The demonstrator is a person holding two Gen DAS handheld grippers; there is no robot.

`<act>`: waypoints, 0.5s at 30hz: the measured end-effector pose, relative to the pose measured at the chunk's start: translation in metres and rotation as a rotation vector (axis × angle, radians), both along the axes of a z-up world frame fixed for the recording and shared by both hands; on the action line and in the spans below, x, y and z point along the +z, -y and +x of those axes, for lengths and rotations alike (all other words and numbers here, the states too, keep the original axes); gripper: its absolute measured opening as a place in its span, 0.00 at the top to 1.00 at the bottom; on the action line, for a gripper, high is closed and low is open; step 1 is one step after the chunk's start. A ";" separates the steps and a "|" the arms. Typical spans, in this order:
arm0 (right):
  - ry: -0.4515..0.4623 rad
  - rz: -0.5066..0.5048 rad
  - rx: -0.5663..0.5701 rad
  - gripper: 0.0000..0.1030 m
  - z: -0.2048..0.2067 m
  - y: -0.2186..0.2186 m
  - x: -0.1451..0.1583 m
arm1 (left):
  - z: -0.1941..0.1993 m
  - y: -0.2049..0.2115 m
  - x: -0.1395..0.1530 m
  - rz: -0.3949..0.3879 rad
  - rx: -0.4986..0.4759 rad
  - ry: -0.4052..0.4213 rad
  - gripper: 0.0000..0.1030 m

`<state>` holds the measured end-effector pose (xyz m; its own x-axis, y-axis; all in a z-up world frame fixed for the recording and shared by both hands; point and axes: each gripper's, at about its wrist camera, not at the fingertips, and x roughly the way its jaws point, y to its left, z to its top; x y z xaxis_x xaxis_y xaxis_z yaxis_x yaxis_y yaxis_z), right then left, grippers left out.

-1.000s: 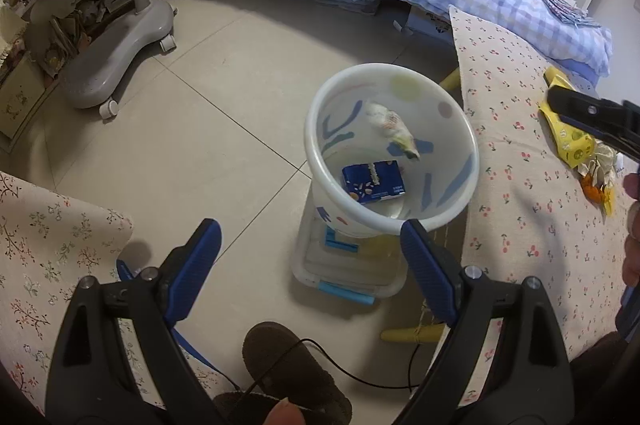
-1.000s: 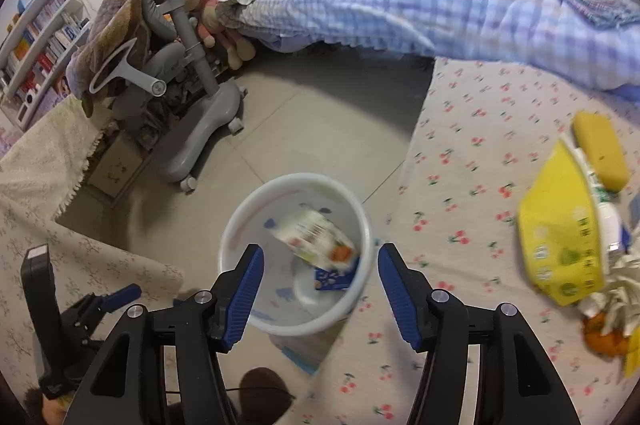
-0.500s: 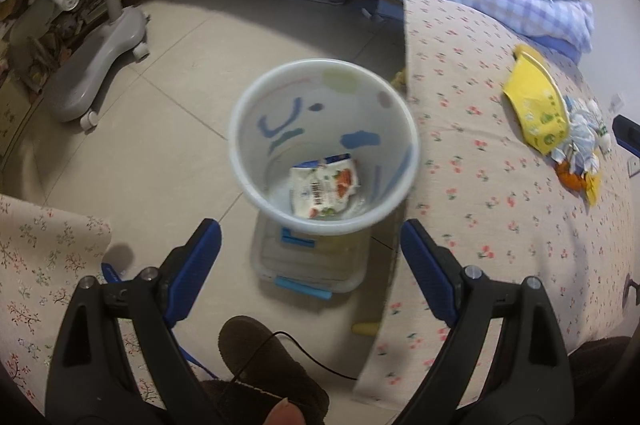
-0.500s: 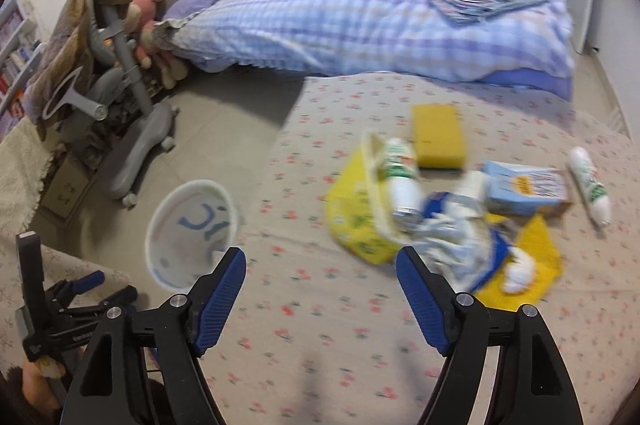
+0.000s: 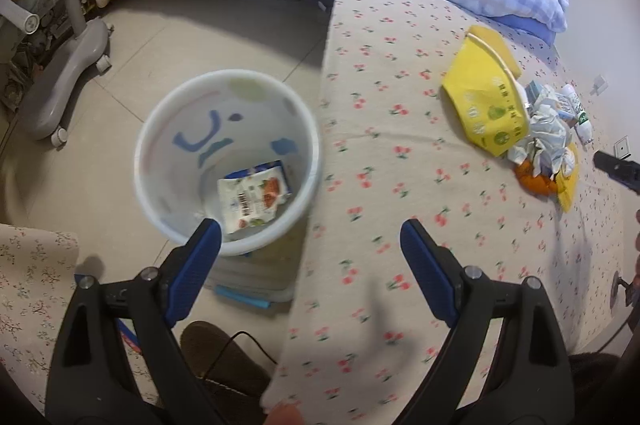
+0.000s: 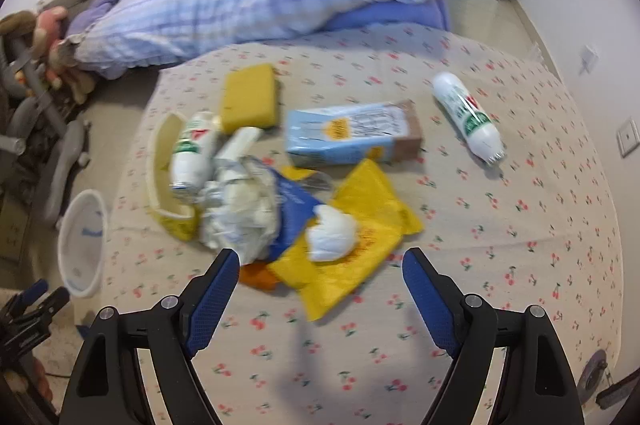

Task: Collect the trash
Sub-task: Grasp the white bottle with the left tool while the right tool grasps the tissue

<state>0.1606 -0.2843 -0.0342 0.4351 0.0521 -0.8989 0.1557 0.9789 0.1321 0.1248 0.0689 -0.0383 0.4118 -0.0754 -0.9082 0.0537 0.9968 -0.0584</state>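
Count, as seen across both wrist views.

- Bins: one white bin (image 5: 228, 161) on the floor beside the bench (image 6: 520, 225).
- Wrappers in the bin: one white snack packet (image 5: 250, 199), with a blue item partly visible under it; cannot tell what that is.
- White bottles on the bench: two. One white bottle (image 6: 466, 115) lies alone at the right, one second bottle (image 6: 192, 153) in the pile.
- Cartons: one light-blue carton (image 6: 352, 139).
- Sponges: one yellow sponge (image 6: 250, 99).
- Yellow bags or wrappers: two, a yellow bag (image 6: 168, 181) at the left and a flat yellow wrapper (image 6: 360, 245).
- Crumpled white paper wads: two, large wad (image 6: 240, 213), small wad (image 6: 332, 233).
- Orange scrap: one orange piece (image 6: 258, 275).
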 end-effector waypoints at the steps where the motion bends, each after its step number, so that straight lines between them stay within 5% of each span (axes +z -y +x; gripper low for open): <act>1: -0.015 -0.001 -0.019 0.17 0.002 0.006 -0.006 | 0.002 0.005 -0.001 0.001 -0.003 -0.002 0.12; 7: -0.089 0.068 -0.145 0.17 0.017 0.038 -0.036 | 0.010 0.027 -0.009 0.003 -0.019 -0.022 0.12; 11: -0.084 0.095 -0.132 0.20 0.025 0.033 -0.038 | 0.015 0.039 -0.012 0.015 -0.033 -0.026 0.12; 15: -0.102 0.135 -0.090 0.54 0.032 0.019 -0.044 | 0.019 0.045 -0.013 0.008 -0.032 -0.029 0.12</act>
